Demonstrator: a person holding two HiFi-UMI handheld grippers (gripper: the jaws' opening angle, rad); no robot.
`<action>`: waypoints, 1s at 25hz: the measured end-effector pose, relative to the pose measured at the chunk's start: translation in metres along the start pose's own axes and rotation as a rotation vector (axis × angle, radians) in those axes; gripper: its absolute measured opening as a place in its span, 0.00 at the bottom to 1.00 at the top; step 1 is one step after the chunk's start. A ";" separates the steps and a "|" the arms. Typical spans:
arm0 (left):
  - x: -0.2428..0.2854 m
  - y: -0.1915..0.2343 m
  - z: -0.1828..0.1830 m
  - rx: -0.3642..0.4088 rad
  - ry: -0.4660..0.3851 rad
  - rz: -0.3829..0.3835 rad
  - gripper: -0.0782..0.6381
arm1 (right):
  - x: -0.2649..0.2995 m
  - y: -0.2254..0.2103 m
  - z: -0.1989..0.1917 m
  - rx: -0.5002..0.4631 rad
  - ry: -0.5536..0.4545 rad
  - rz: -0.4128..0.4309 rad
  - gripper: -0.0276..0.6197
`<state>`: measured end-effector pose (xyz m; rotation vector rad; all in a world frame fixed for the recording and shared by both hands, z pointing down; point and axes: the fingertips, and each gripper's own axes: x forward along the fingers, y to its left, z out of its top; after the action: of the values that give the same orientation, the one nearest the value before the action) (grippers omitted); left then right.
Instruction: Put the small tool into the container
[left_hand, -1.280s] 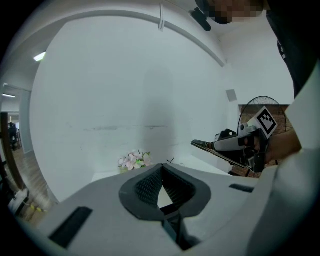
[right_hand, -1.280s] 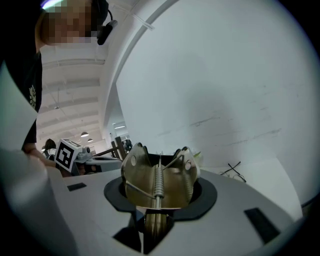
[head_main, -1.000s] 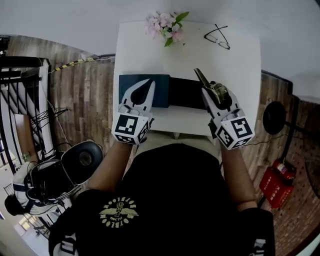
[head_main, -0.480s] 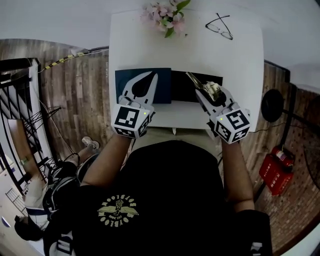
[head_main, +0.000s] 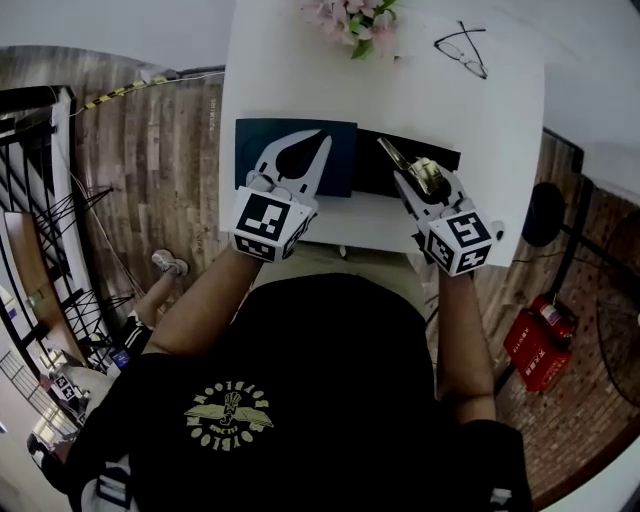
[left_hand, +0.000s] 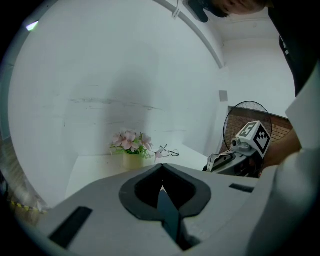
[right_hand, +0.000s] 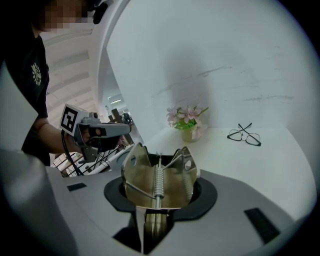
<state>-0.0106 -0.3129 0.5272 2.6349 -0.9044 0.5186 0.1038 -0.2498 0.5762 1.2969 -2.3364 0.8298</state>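
While the brass spring clip (right_hand: 159, 182) is clamped in the right tool (head_main: 415, 185), its long end points to the upper left of the head view, over the right end of the black container (head_main: 372, 172) on the white surface (head_main: 480, 130). The left tool (head_main: 320, 140), jaws together and empty, hovers over the teal panel (head_main: 250, 150) alongside.
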 end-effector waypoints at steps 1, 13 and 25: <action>0.000 0.001 -0.001 0.001 0.002 0.000 0.12 | 0.004 0.000 -0.003 -0.003 0.008 0.003 0.27; -0.005 0.001 -0.015 -0.004 0.037 -0.005 0.12 | 0.039 -0.014 -0.038 -0.012 0.091 0.017 0.27; -0.019 0.006 -0.021 -0.018 0.054 0.035 0.12 | 0.065 -0.018 -0.059 -0.055 0.164 0.047 0.27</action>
<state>-0.0334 -0.2996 0.5391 2.5802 -0.9354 0.5843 0.0857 -0.2616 0.6627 1.1114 -2.2520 0.8466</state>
